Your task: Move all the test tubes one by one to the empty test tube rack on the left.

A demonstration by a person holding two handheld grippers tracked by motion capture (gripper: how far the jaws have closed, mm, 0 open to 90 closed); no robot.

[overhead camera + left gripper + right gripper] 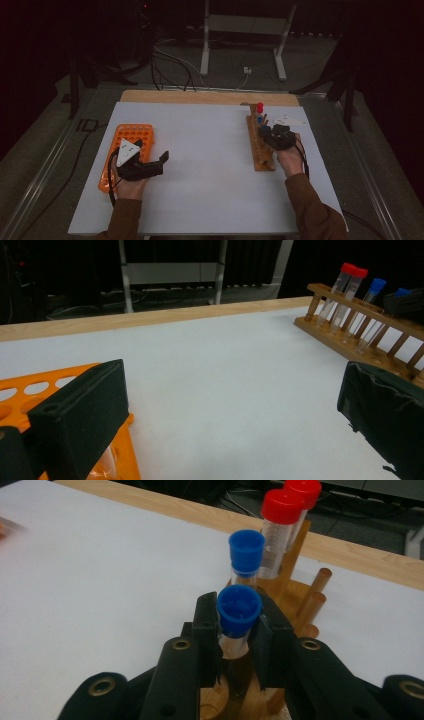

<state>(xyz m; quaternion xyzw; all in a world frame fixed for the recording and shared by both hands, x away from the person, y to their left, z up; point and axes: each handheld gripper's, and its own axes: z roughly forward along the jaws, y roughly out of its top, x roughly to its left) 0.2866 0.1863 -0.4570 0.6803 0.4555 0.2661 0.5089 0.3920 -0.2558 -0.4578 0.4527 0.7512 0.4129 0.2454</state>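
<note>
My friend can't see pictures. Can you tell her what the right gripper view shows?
The right gripper has its two black jaws shut on a blue-capped tube standing in a wooden rack. Behind it stand another blue-capped tube and two red-capped tubes, all on a white table.

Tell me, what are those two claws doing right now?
Right claw shut on nearest blue-capped tube in wooden rack. Left claw open, beside orange rack. Nothing in the way.

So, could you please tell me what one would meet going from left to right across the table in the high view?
Orange tube rack → left claw → bare white table top → wooden tube rack → right claw, shut on a blue-capped tube.
</note>
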